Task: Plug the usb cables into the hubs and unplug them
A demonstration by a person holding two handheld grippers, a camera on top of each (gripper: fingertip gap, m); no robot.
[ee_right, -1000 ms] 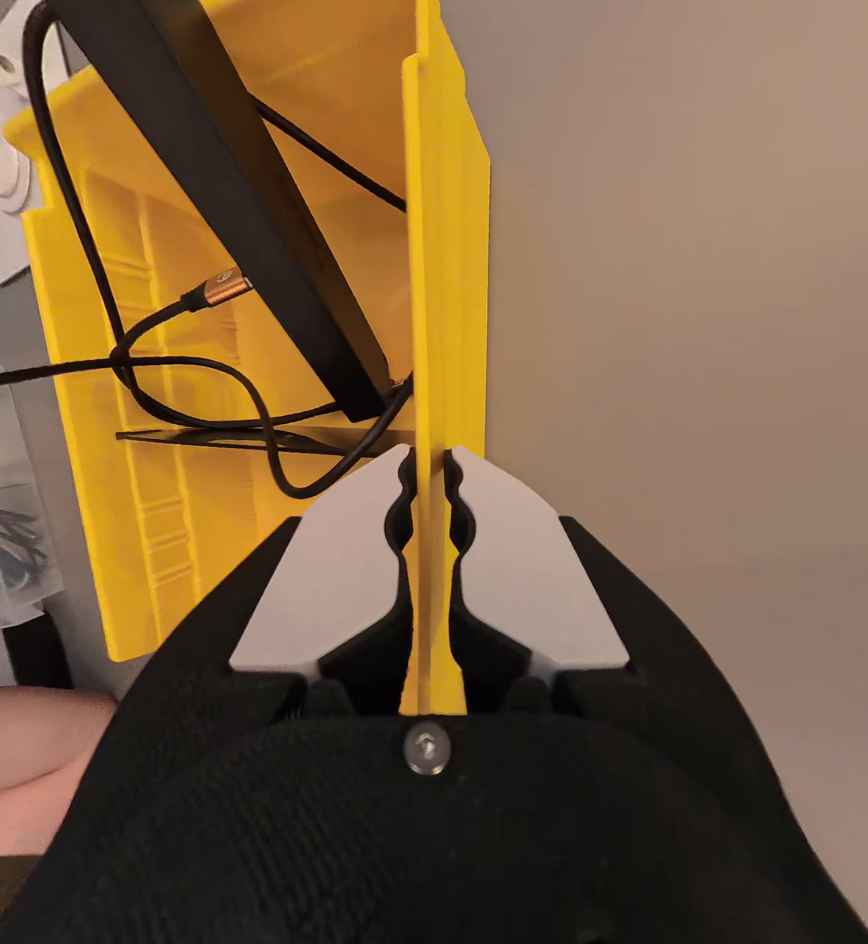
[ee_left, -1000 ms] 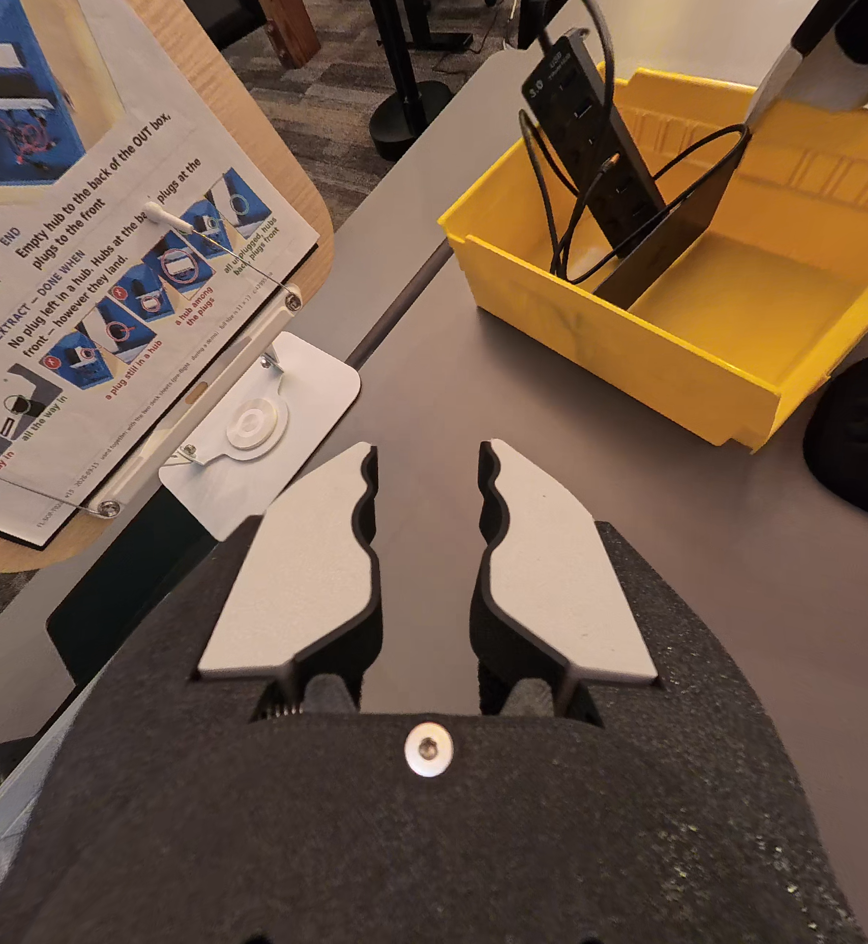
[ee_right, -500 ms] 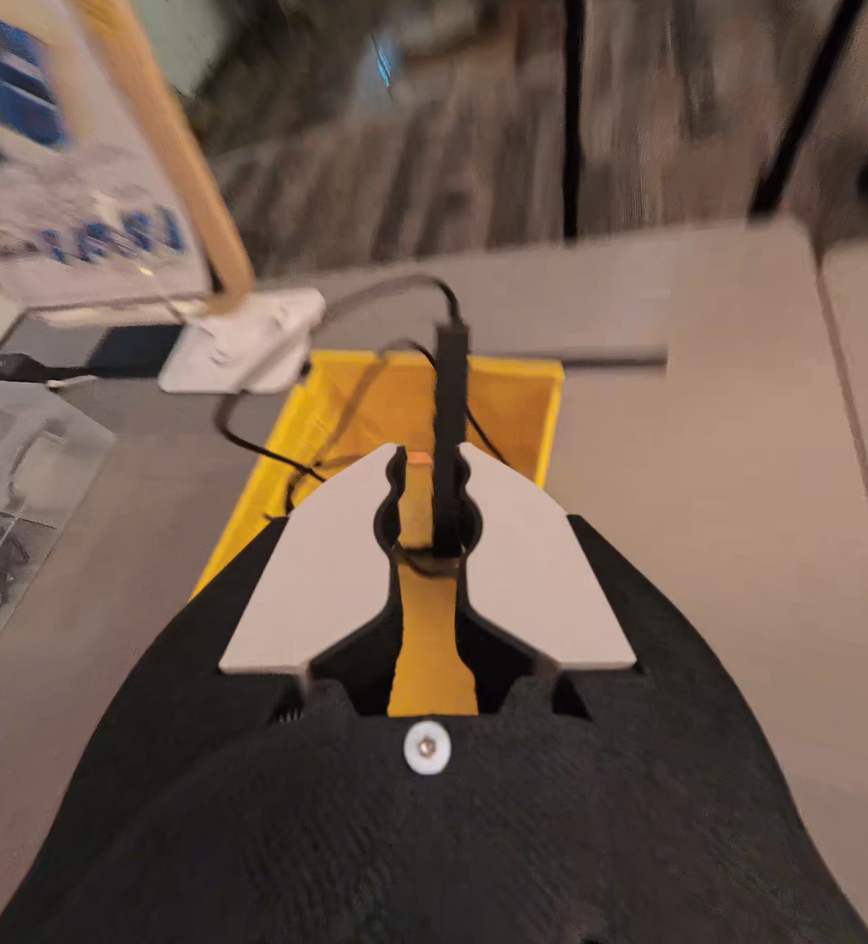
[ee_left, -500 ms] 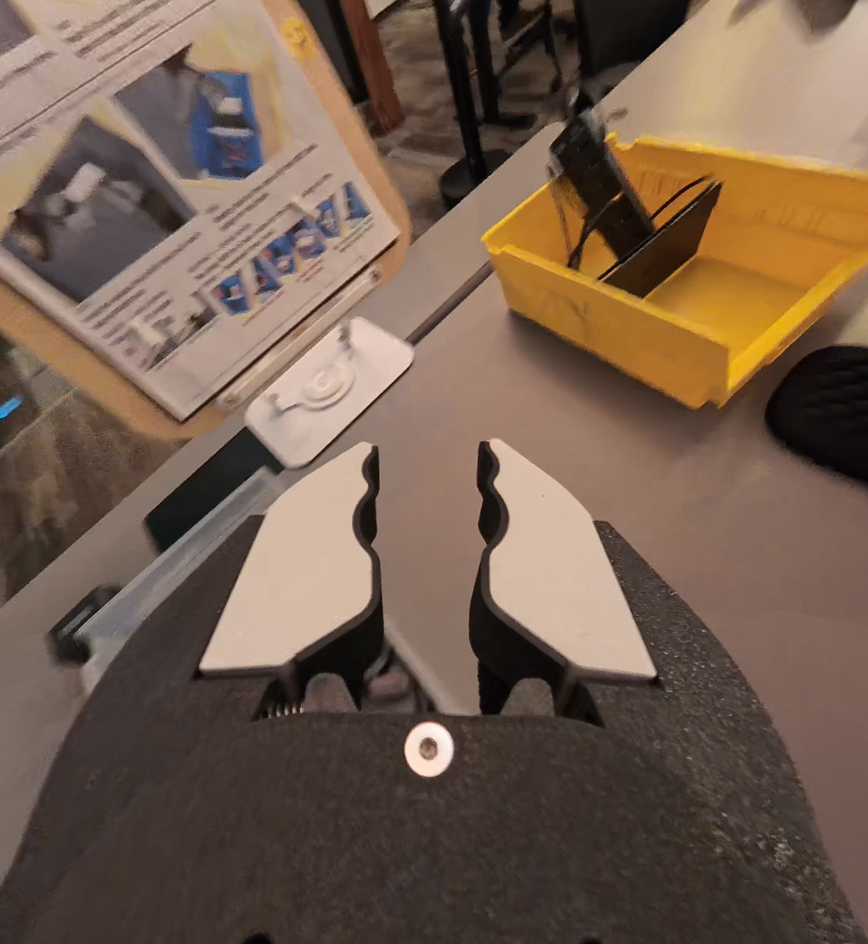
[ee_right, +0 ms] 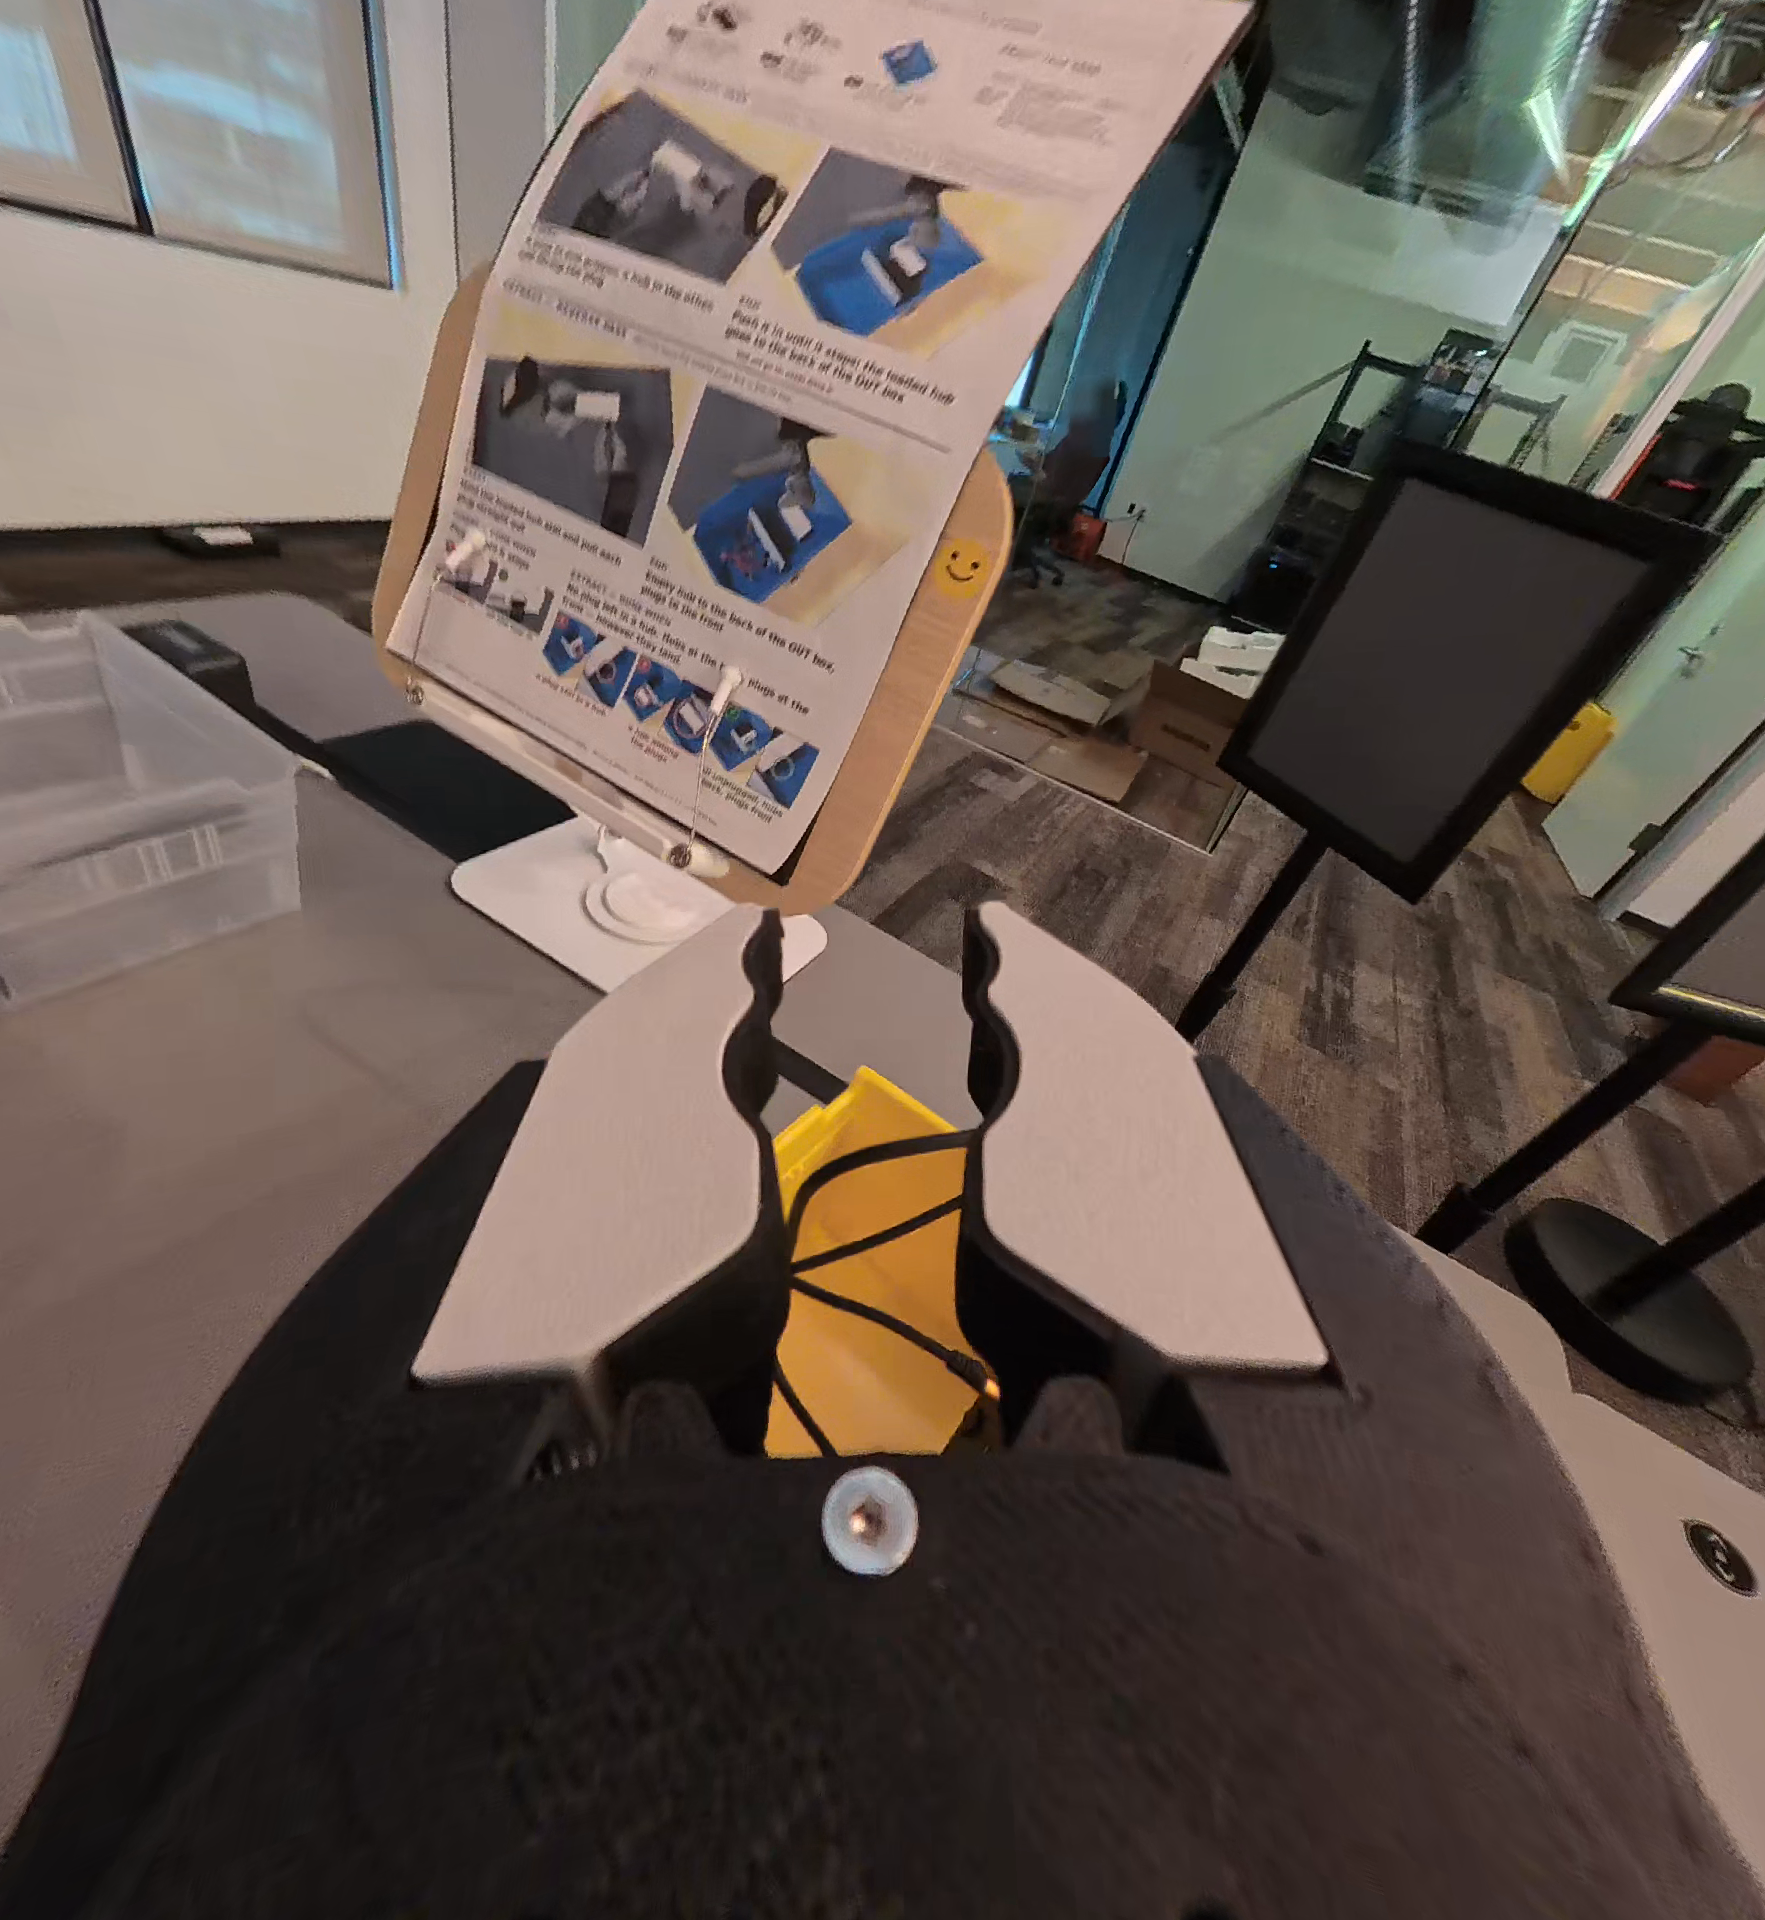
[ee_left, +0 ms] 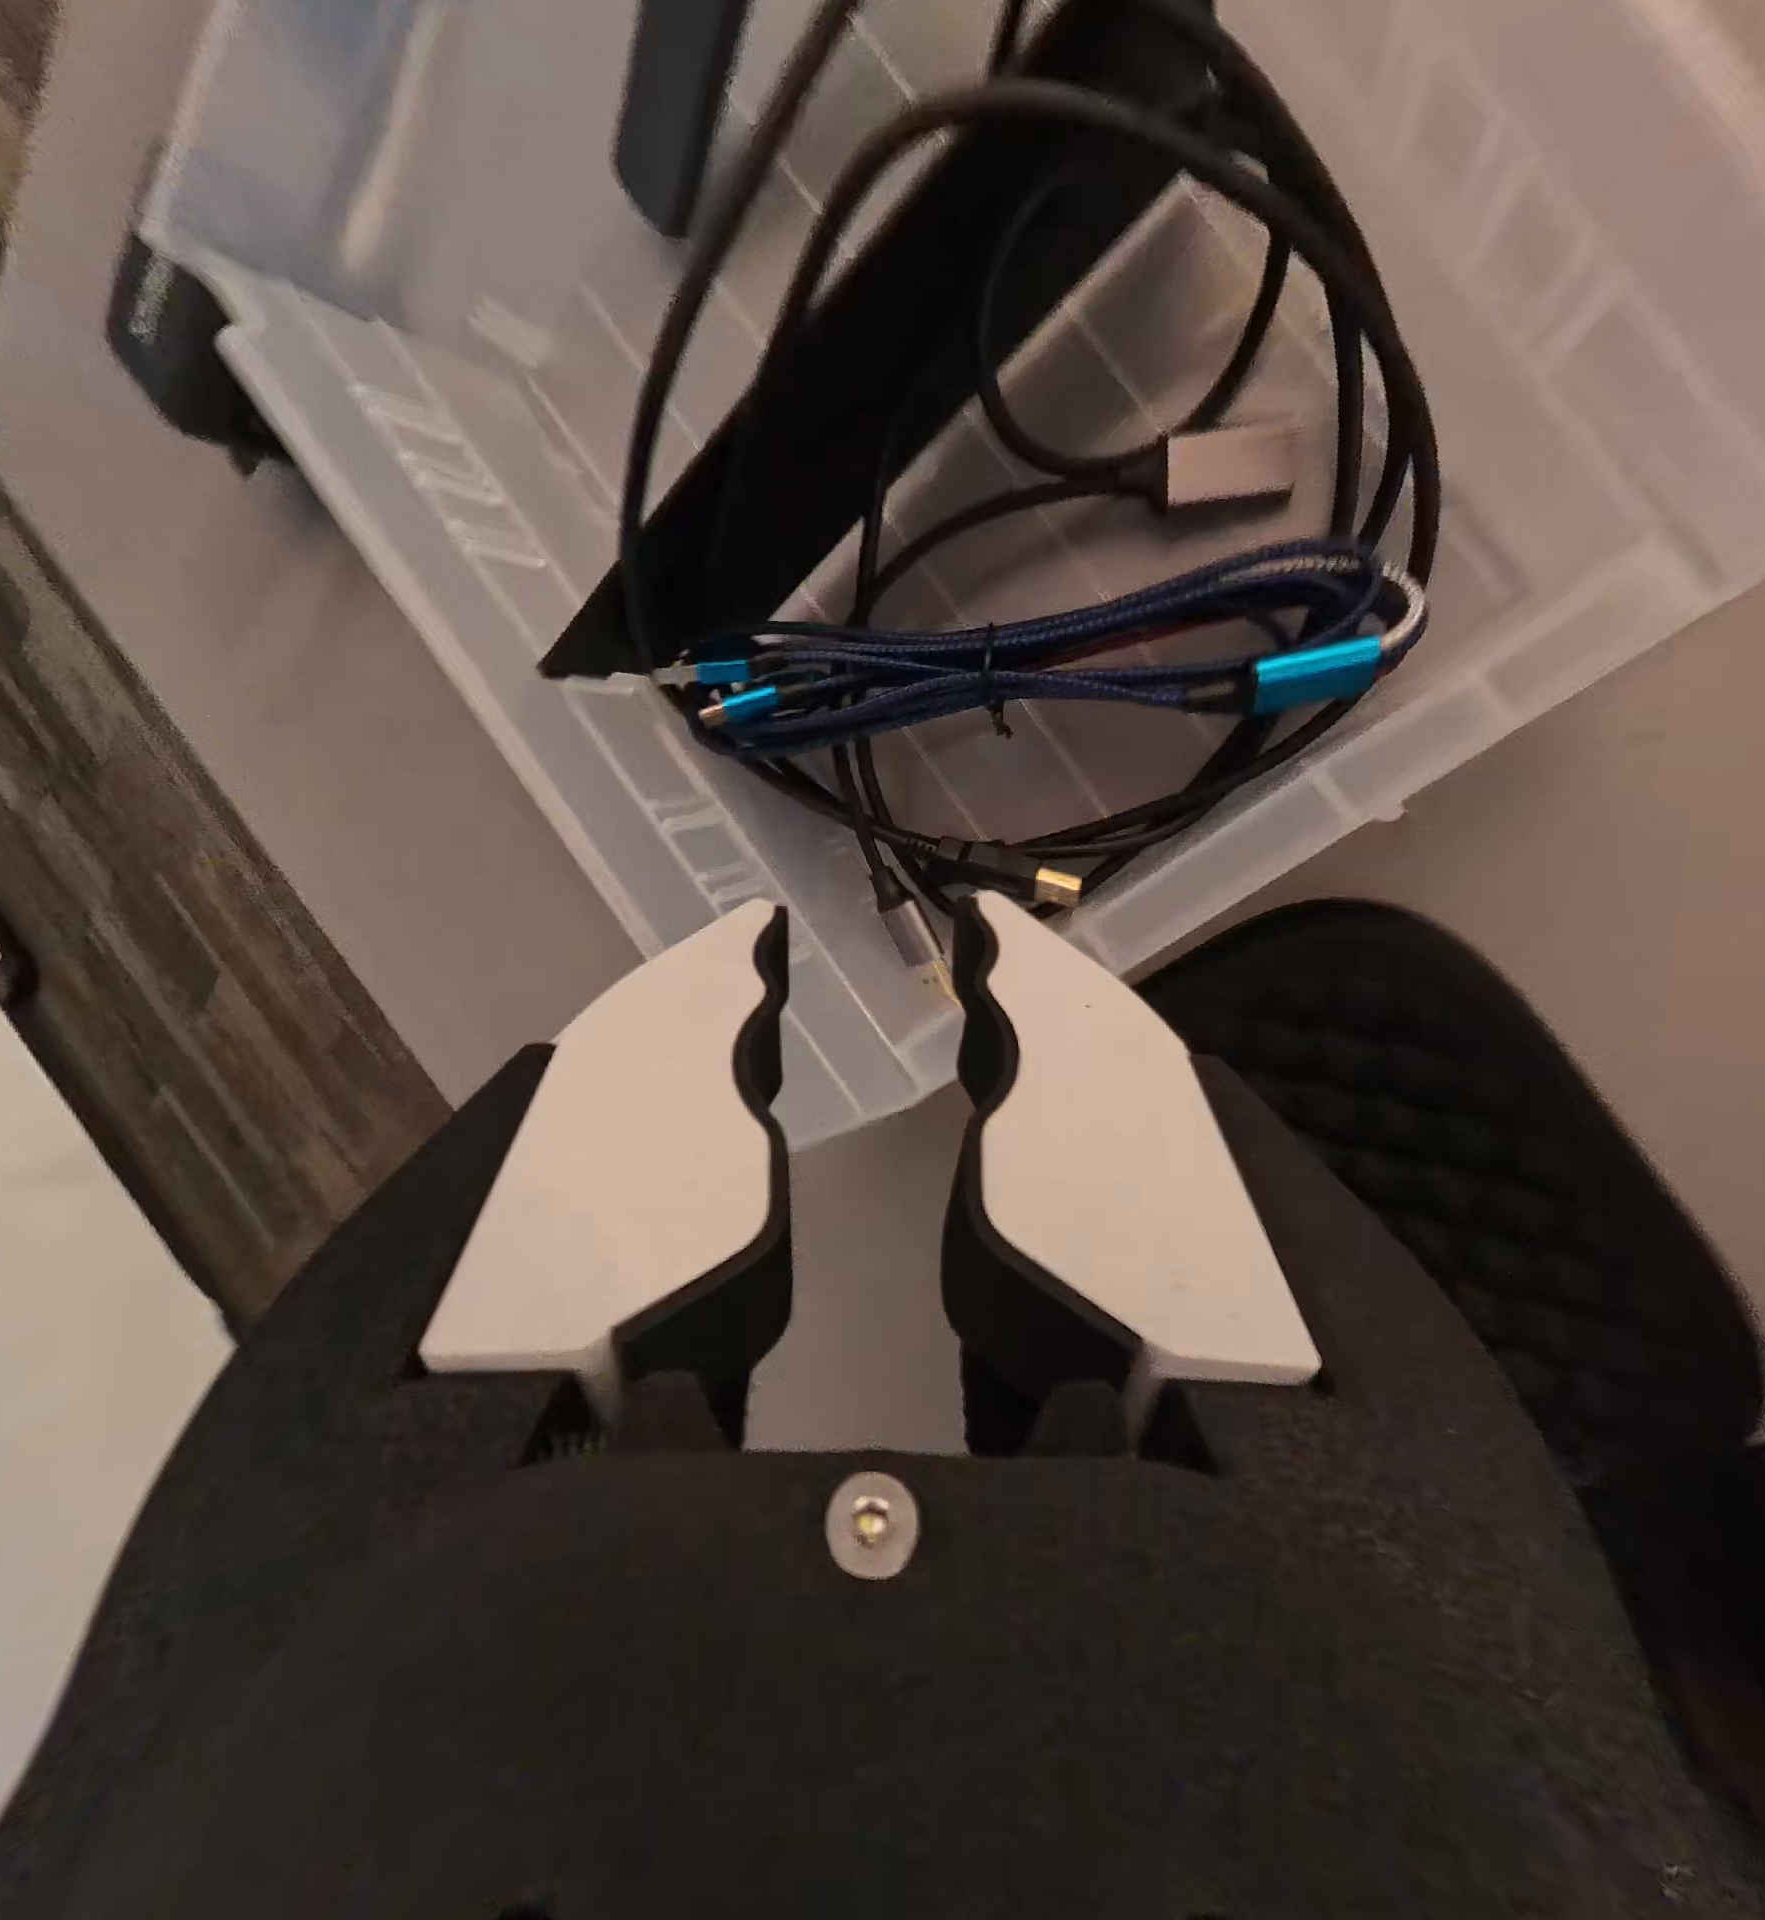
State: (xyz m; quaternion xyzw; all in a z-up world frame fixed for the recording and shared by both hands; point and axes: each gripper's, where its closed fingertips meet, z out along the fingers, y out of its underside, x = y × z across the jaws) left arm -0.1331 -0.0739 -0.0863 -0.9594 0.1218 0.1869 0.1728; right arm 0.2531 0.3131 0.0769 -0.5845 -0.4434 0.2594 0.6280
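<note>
here the left hand-held gripper (ee_left: 870, 920) hangs spread, usb cables (ee_left: 971, 681) just beyond its tips

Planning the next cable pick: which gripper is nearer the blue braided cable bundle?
Left. The left gripper hovers at the clear bin's near corner, just short of the blue braided cable bundle. The right gripper is over the yellow bin.

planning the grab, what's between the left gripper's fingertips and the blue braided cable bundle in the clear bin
In the left wrist view, black cables with gold-tipped plugs lie between the left gripper and the blue bundle, inside the clear bin.
</note>
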